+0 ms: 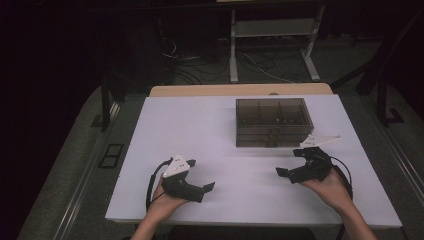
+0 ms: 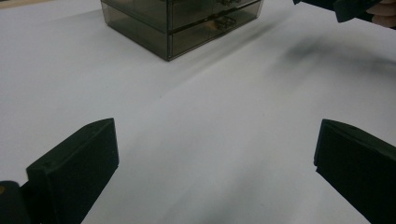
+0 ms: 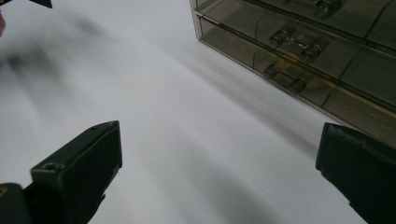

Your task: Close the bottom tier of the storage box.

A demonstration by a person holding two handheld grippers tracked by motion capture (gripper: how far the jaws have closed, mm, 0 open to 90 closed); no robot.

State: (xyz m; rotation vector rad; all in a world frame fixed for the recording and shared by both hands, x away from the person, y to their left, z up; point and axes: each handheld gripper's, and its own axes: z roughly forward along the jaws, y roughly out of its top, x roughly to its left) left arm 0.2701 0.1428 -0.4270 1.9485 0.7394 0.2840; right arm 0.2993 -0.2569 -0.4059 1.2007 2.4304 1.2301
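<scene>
A smoky clear drawer box sits toward the far right of the white table, drawers closed. Both the left gripper and right gripper hover with jaws spread wide, nothing between them, the right one just beside the box.

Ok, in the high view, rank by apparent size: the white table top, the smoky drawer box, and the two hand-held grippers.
1. White table top: largest.
2. Smoky drawer box.
3. Left hand-held gripper and right hand-held gripper: look alike in size, so no ranking between them. Both stand open with nothing between the jaws.

Smoky clear drawer box

It sits upright toward the far right of the white table, both stacked drawers shut, handles facing the person.
</scene>
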